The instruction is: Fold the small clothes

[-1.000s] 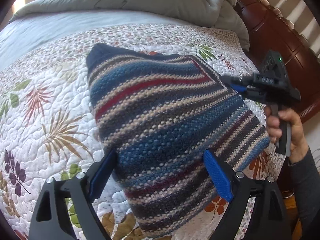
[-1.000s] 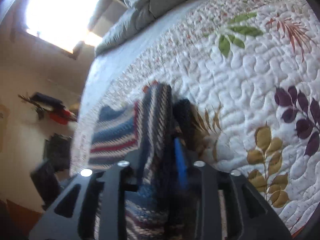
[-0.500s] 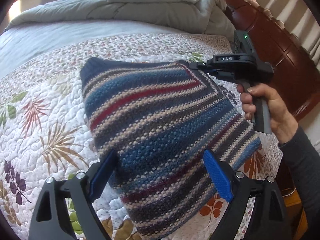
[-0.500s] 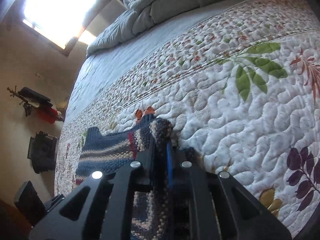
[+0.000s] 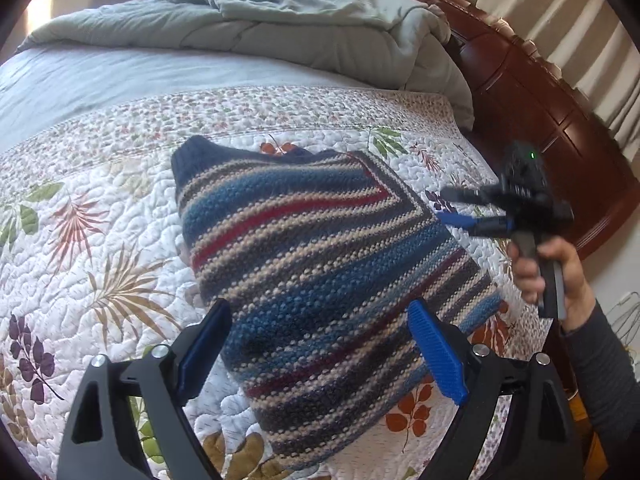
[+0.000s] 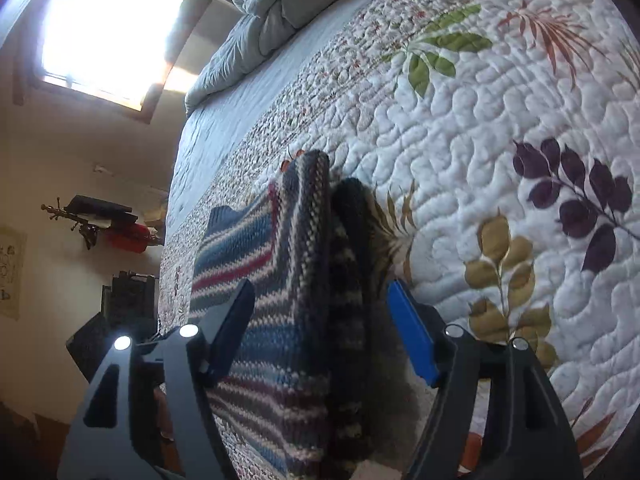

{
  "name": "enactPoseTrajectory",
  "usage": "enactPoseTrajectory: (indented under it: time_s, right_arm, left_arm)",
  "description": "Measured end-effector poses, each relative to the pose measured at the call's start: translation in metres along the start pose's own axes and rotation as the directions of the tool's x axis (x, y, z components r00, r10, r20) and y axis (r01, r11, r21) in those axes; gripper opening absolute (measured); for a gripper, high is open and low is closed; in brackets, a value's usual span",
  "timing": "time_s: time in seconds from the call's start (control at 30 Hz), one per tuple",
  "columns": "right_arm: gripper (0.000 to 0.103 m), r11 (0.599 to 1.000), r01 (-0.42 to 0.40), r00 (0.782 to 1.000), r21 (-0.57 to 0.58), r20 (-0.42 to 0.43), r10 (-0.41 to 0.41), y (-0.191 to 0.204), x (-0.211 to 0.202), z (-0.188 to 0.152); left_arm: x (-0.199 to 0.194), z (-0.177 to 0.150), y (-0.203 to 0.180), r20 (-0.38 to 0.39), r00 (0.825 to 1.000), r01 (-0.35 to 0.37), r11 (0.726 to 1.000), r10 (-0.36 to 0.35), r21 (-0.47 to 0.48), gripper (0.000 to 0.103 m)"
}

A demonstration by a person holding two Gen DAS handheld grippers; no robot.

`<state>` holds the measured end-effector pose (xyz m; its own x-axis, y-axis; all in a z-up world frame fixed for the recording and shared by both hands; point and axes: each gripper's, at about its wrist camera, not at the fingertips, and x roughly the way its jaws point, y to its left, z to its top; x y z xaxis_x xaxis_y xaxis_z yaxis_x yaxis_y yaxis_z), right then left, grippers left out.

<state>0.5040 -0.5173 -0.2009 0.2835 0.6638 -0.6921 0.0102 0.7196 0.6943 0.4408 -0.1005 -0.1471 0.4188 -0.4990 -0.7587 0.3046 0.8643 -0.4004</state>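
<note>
Folded striped sweater lies on the quilt; left gripper spread wide; right gripper jaws have just been opening, fold between them unpinched

a white leaf-print quilt spreads under and ahead of the tool. beyond it a grey comforter lies bunched, a dark wooden headboard to the right.

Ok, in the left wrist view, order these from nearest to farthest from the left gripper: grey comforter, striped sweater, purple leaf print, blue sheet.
1. Striped sweater, between the left gripper's open fingers.
2. Purple leaf print, on the quilt at far left.
3. Blue sheet, beyond the quilt's border.
4. Grey comforter, bunched at the far end.
</note>
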Motion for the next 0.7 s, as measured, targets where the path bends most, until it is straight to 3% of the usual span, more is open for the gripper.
enactPoseTrajectory:
  time_s: [0.07, 0.1, 0.13, 0.2, 0.27, 0.37, 0.5, 0.7]
  right_arm:
    - [0.069, 0.999, -0.042, 0.999, 0.013, -0.028, 0.043, -0.001, 0.008, -0.007]
    - [0.063, 0.998, -0.056, 0.997, 0.015, -0.046, 0.057, -0.001, 0.013, -0.011]
    - [0.045, 0.999, -0.047, 0.998, 0.006, -0.053, 0.047, 0.001, 0.017, -0.014]
    - [0.033, 0.999, 0.034, 0.998, -0.042, -0.048, -0.036, 0.001, 0.024, -0.018]
    - [0.035, 0.994, 0.103, 0.994, -0.049, -0.033, -0.104, -0.004, 0.029, -0.021]
    - [0.040, 0.995, 0.084, 0.996, -0.051, -0.010, -0.085, 0.003, 0.019, -0.026]
    - [0.053, 0.996, 0.041, 0.999, -0.085, 0.021, -0.040, 0.018, -0.016, -0.047]
    - [0.054, 0.992, 0.061, 0.998, -0.106, -0.022, -0.063, 0.018, -0.026, -0.093]
  left_arm:
    - [0.004, 0.002, 0.001, -0.013, 1.000, 0.016, 0.999, -0.017, -0.029, 0.090]
    - [0.006, 0.003, 0.004, -0.015, 1.000, 0.024, 0.998, -0.024, -0.050, 0.090]
    - [0.007, 0.005, 0.008, -0.016, 0.999, 0.034, 0.997, -0.036, -0.072, 0.090]
    - [0.019, 0.008, 0.016, -0.049, 0.998, 0.042, 0.989, -0.050, -0.143, 0.090]
    - [0.038, 0.004, 0.034, -0.126, 0.992, -0.031, 0.977, 0.004, -0.213, 0.091]
    - [0.046, -0.004, 0.054, -0.151, 0.983, 0.043, 0.937, -0.101, -0.346, 0.091]
    - [0.017, -0.003, 0.045, -0.066, 0.995, 0.049, 0.954, -0.071, -0.294, 0.089]
    - [-0.008, -0.016, 0.029, -0.042, 0.997, 0.046, 0.972, -0.057, -0.230, 0.090]
